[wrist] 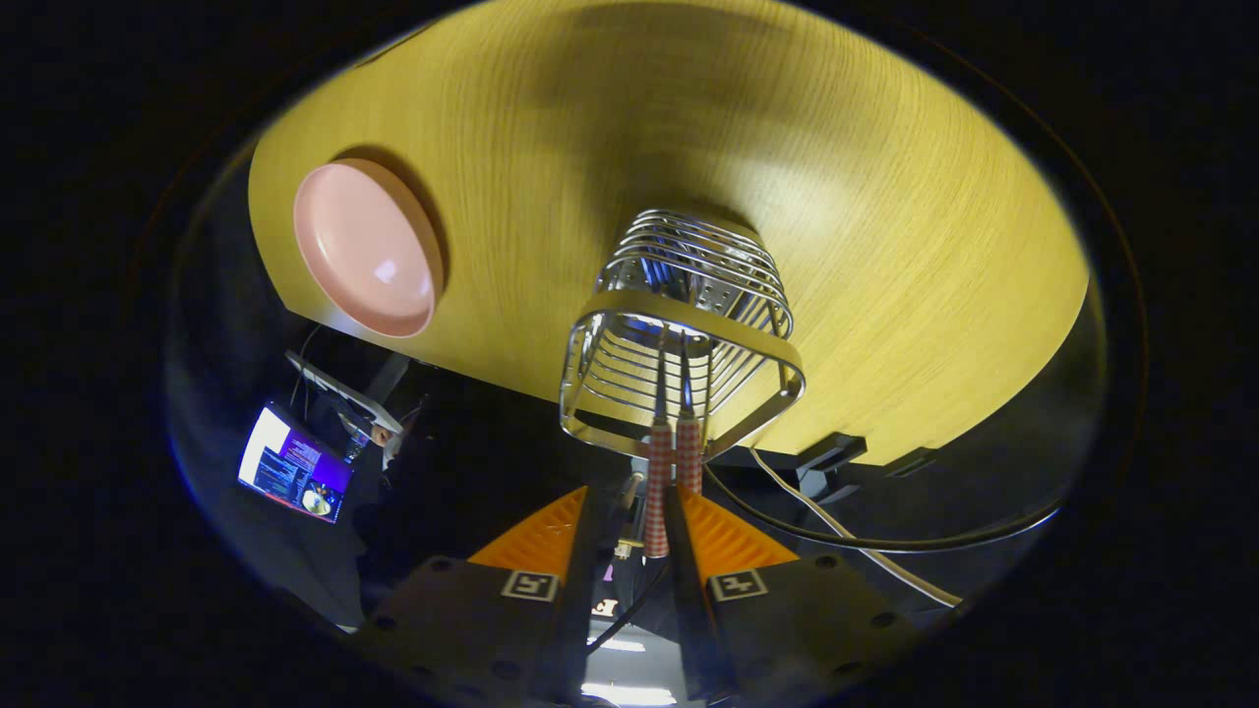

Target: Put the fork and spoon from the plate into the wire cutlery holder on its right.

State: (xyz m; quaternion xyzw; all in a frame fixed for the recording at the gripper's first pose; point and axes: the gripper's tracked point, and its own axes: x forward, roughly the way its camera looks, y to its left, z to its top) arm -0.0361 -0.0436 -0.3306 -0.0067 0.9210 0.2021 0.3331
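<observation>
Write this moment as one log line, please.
gripper: shut on handle | utensils: standing in holder | plate: empty, beside holder

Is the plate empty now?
Empty: the pink plate shows a bare surface; two checked handles stand in the wire holder, ahead of the gripper.

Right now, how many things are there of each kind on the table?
Plates: 1, pink plate, empty.
Holders: 1, wire holder.
Cutlery: 2 checked handles standing in the holder, just ahead of the gripper; one lies between its fingers, grip unclear.
Total: 4 on the table.
</observation>
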